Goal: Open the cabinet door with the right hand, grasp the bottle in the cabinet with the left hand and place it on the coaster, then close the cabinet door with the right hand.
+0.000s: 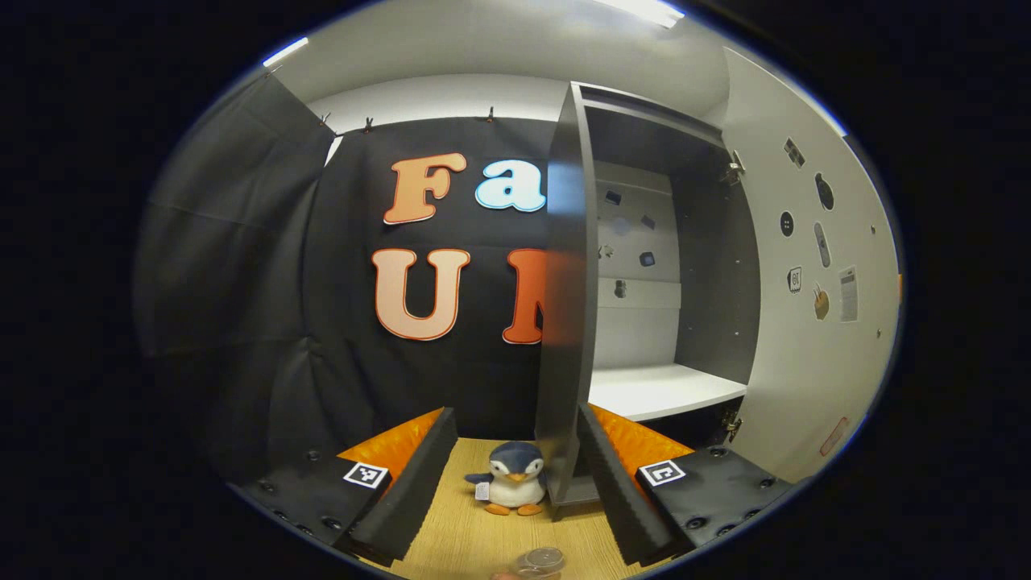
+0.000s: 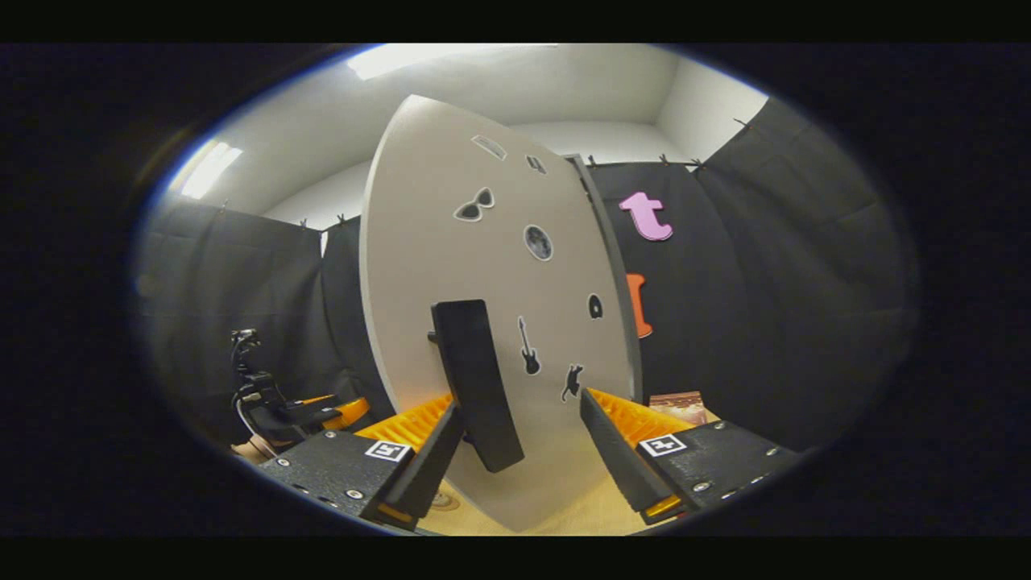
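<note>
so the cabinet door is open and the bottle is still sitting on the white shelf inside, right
Not quite. The cabinet door is open, but in the left gripper view the white shelf inside is bare, with no bottle on it. A clear, bottle-like top shows at the bottom edge of that view, near the toy penguin.

No readable text, brand or number anywhere.

Square black-and-white coded marker (image 1: 366,474) on left finger of left gripper, another (image 1: 662,472) on its right finger; patterns only.

Same kind of marker (image 2: 387,450) and (image 2: 662,445) on the right gripper's fingers.

Cabinet door (image 2: 451,266) carries picture stickers, no words.

Paper label (image 1: 847,294) on inner door face: print too small to read.

Penguin toy's tag (image 1: 482,490): illegible.
</note>
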`<action>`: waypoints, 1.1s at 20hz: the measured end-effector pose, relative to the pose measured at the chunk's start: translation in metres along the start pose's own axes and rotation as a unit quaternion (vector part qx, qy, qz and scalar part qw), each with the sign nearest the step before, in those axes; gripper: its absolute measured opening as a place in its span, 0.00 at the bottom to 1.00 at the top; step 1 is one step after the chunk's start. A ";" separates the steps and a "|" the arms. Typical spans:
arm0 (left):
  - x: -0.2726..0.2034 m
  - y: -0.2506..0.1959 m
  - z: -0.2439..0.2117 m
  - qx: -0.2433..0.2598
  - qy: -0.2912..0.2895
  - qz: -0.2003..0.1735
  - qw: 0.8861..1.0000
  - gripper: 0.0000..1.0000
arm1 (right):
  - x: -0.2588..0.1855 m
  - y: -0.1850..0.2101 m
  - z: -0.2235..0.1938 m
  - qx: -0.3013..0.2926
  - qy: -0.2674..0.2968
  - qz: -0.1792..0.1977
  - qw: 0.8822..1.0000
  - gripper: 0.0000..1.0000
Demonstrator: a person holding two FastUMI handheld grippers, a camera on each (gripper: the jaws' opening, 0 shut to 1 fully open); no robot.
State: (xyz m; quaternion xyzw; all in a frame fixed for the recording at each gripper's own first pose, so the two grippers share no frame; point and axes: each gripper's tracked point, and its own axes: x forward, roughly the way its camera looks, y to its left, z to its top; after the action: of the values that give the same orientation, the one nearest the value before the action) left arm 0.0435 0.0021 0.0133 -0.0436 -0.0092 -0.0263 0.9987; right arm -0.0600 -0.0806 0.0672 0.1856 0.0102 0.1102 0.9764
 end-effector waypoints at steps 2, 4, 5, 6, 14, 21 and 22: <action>0.003 0.009 -0.002 -0.001 0.001 0.005 1.000 0.98 | 0.017 0.023 -0.006 -0.009 0.006 0.023 1.000 0.83; 0.005 0.019 -0.004 -0.001 0.001 0.009 1.000 0.98 | 0.035 0.037 -0.015 -0.027 0.018 0.032 0.999 0.77; 0.006 0.024 -0.005 -0.002 0.000 0.011 1.000 0.98 | 0.042 0.045 -0.018 -0.031 0.022 0.045 0.998 0.73; 0.006 0.030 -0.005 -0.003 0.000 0.015 1.000 0.98 | 0.050 0.054 -0.021 -0.031 0.027 0.056 0.998 0.68; 0.003 0.086 -0.006 0.002 0.001 0.056 0.998 0.96 | 0.113 0.102 -0.040 -0.044 0.035 0.085 0.995 0.41; 0.017 0.106 -0.001 -0.001 -0.004 0.051 0.999 0.96 | 0.141 0.102 -0.046 -0.094 0.020 0.042 0.994 0.49; 0.021 0.107 -0.001 -0.002 -0.004 0.049 0.999 0.96 | 0.145 0.103 -0.047 -0.095 0.020 0.036 0.995 0.49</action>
State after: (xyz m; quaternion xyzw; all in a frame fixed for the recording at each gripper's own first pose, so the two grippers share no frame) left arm 0.0701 0.1076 0.0035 -0.0456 -0.0112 0.0229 0.9986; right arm 0.0563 0.0618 0.0643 0.0904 0.0129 0.1500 0.9845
